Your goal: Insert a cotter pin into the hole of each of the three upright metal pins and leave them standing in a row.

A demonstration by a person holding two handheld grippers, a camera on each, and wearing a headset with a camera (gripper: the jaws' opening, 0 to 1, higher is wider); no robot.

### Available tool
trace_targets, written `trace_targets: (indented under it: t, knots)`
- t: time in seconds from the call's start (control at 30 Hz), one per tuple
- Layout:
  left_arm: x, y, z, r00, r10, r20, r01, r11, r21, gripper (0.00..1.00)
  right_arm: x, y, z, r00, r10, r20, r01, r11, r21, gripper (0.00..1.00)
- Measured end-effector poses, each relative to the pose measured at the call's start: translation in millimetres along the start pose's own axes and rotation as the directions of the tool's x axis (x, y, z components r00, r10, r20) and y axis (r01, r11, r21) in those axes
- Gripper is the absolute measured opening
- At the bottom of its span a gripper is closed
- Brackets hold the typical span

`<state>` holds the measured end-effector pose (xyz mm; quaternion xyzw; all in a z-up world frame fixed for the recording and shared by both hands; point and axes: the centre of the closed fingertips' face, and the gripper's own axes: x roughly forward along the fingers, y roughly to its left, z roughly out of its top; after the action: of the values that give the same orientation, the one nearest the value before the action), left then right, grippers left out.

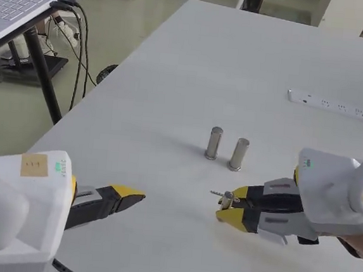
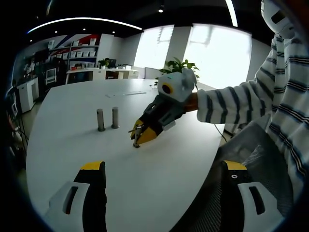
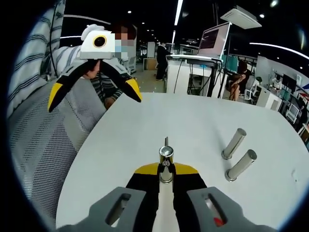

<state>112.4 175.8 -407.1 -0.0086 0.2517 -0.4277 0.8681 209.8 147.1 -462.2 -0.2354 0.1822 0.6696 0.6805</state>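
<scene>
- Head view: the right gripper [image 1: 226,207] is pinched on a short metal pin [image 1: 228,200] low over the white worktop [image 1: 174,78]. A thin cotter pin [image 1: 217,193] juts sideways from the metal pin's top, pointing away from the gripper's tips.
- Two upright pins [image 1: 214,143] stand close together just beyond the right gripper's tips, apart from it.
- The left gripper [image 1: 131,197] hangs well to the side of the right one, its tips pointing towards it. A power strip [image 1: 337,106] lies far beyond the right gripper.
- Left gripper view: the left gripper [image 2: 163,166] has its jaws spread wide with nothing between them. Ahead of it, the right gripper [image 2: 140,135] clamps the metal pin [image 2: 137,136] at the worktop. The upright pins [image 2: 101,120] stand just past that.
- Right gripper view: the right gripper [image 3: 166,169] squeezes the metal pin [image 3: 166,154] upright between its tips, and the cotter pin [image 3: 166,141] pokes out beyond it.
- The upright pins [image 3: 234,143] stand ahead and to the right of these tips, side by side. The left gripper [image 3: 91,92], jaws apart, hangs ahead to the left.
</scene>
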Motion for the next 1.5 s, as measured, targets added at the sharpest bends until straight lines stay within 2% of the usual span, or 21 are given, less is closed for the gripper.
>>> trace_targets:
  t: [0.63, 0.7, 0.87, 1.0, 1.07, 1.13, 1.27, 1.5]
  knots:
    - [-1.2, 5.5, -2.4, 0.9998, 0.019, 0.003, -0.019, 1.000, -0.015, 0.99, 14.1, -7.0, -2.6, 0.9999, 0.016, 0.007, -0.016, 1.000, -0.009, 0.04]
    - [-1.6, 8.0, 0.0, 0.9993, 0.030, 0.022, -0.030, 1.000, -0.009, 0.99, 15.6, -6.8, -2.7, 0.9997, 0.018, 0.014, -0.018, 1.000, -0.006, 0.04]
    - [-5.0, 12.7, 4.1, 0.9983, 0.047, 0.036, -0.046, 0.999, -0.030, 0.99, 18.7, -7.1, -2.8, 0.9994, 0.025, 0.022, -0.025, 1.000, 0.005, 0.04]
    - [-5.7, 14.8, 3.5, 0.9983, 0.049, 0.032, -0.048, 0.998, -0.029, 0.99, 20.1, -8.0, -2.6, 0.9989, 0.030, 0.036, -0.030, 0.999, 0.013, 0.04]
    - [-6.0, 19.7, -0.2, 0.9976, 0.067, 0.015, -0.067, 0.998, -0.022, 0.99, 20.2, -7.5, -2.6, 0.9985, 0.037, 0.041, -0.038, 0.999, 0.019, 0.04]
    - [-6.3, 21.1, -2.6, 0.9979, 0.064, 0.006, -0.064, 0.997, -0.033, 0.99, 20.5, -8.5, -2.4, 0.9985, 0.034, 0.043, -0.035, 0.999, 0.030, 0.04]
    - [-6.9, 22.9, -0.4, 0.9974, 0.070, 0.017, -0.069, 0.996, -0.053, 0.99, 21.1, -9.1, -1.6, 0.9988, 0.026, 0.041, -0.028, 0.999, 0.043, 0.04]
    - [-6.4, 23.4, 1.0, 0.9973, 0.072, 0.017, -0.071, 0.996, -0.046, 0.99, 22.6, -9.0, -2.4, 0.9995, 0.020, 0.026, -0.020, 0.999, 0.034, 0.05]
